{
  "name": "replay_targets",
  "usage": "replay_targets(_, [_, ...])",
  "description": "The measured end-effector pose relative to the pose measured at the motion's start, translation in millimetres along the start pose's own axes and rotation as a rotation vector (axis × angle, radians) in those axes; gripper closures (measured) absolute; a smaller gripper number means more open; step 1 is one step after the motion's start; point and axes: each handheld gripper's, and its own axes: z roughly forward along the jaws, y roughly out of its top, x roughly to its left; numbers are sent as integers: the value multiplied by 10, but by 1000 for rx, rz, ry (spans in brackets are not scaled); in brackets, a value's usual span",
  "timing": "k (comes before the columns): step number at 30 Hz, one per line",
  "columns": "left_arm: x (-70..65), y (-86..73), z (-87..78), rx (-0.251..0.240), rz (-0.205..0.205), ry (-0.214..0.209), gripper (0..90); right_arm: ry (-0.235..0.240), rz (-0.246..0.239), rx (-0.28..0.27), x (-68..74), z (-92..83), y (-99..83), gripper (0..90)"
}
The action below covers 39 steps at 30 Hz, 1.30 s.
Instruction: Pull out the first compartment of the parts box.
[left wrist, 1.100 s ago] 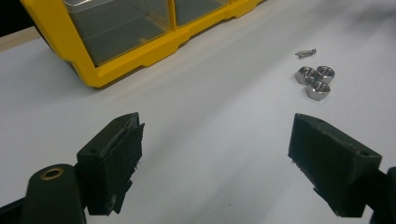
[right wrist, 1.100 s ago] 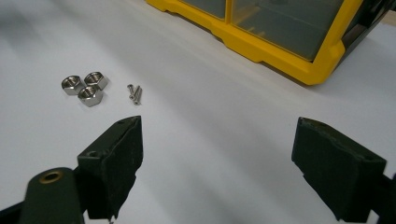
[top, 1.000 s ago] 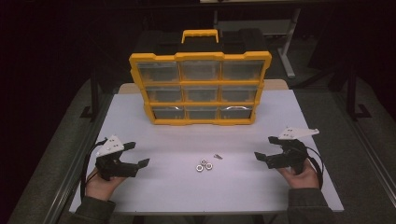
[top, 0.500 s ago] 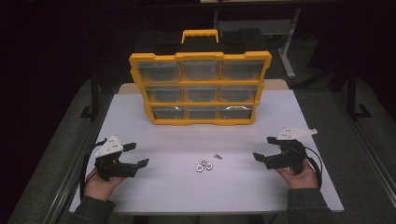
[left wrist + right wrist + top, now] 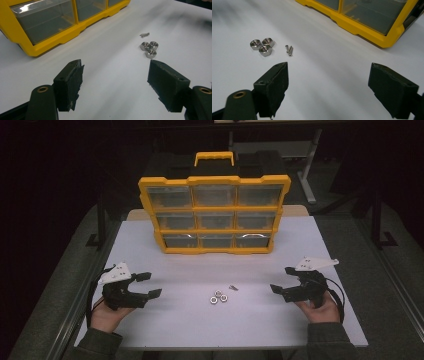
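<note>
Three steel hex nuts (image 5: 217, 297) and small screws (image 5: 232, 287) lie mid-counter (image 5: 300, 245) before a yellow drawer organizer (image 5: 215, 215), between empty left tongs (image 5: 150, 285), just narrowing, and wide-open right tongs (image 5: 281, 281); reaching likely comes next.

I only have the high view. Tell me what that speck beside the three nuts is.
Observer: In the right gripper view it is two small screws lying side by side, just apart from the nuts.
Operator: Report the left gripper's jaws.
Observer: The left gripper has just been closing a little; its jaws stand apart over bare table, nothing between them.
Operator: Now the right.
Observer: The right gripper is open wide, empty.
</note>
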Motion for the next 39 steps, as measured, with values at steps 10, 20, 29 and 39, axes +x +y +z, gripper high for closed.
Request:
replay_targets(10, [177,403,-39,-112,-147,-100,355,2,-22,5,26,29,23,166])
replay_targets(20, [459,851,5,-185,-319,-178,428,0,-29,5,19,29,10,166])
replay_targets(29, [683,1287,4,-330,-438,-145,480,-1,-22,-2,12,16,-4,167])
replay_targets(39, [809,1581,131,-378,-529,-133,539,0,-28,-2,31,19,0,169])
